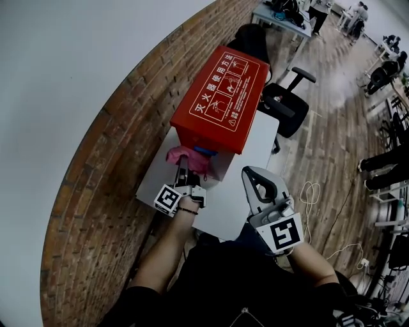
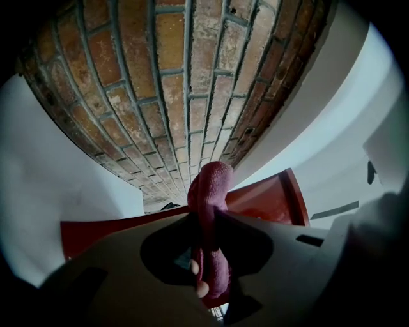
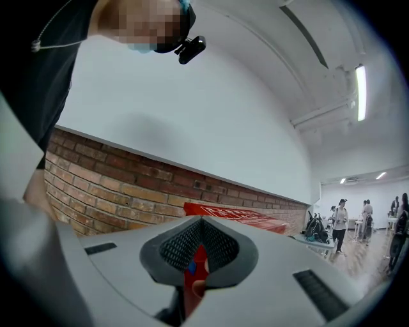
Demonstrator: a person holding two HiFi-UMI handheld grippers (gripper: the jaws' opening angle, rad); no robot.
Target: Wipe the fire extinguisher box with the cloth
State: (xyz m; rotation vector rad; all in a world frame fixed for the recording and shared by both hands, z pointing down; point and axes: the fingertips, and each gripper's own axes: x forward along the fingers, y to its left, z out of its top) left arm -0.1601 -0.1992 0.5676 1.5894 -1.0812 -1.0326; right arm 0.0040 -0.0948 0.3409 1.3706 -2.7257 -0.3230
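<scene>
The red fire extinguisher box [image 1: 220,96] lies flat on a white table [image 1: 252,144], its lid printed with white characters. A pink cloth [image 1: 189,158] is bunched against the box's near end face. My left gripper [image 1: 183,171] is shut on this cloth. In the left gripper view the cloth [image 2: 209,191] sticks up from between the jaws, with the red box [image 2: 271,199] just beyond. My right gripper [image 1: 254,175] hovers over the table to the right of the box's near end, shut and holding nothing. In the right gripper view the box lid [image 3: 239,218] shows beyond that shut gripper [image 3: 201,221].
A brick wall [image 1: 108,166] runs close along the left of the table. A black office chair [image 1: 287,105] stands behind the table on the wooden floor. White cables [image 1: 311,191] lie on the floor to the right. People stand far back [image 1: 354,19].
</scene>
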